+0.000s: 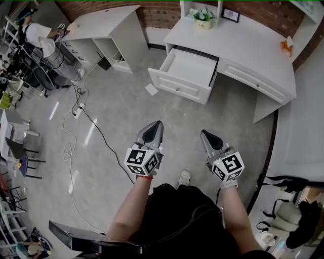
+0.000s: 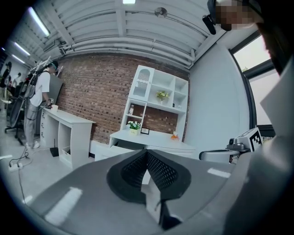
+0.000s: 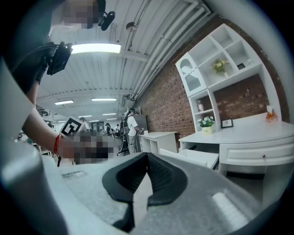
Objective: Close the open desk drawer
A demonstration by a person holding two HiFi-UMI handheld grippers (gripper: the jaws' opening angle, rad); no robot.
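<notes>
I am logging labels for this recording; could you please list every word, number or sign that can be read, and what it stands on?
None is legible.
Flower pot on the desk: dark mark on its front, too small to read.
Framed picture beside it: print too small to read.
Left gripper, right gripper: square markers only, no words.

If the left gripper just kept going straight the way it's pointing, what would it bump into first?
Probably the front of the open drawer. The left gripper, jaws shut, points at it across the floor, with nothing standing between. Height is hard to judge, so it might pass just above.
</notes>
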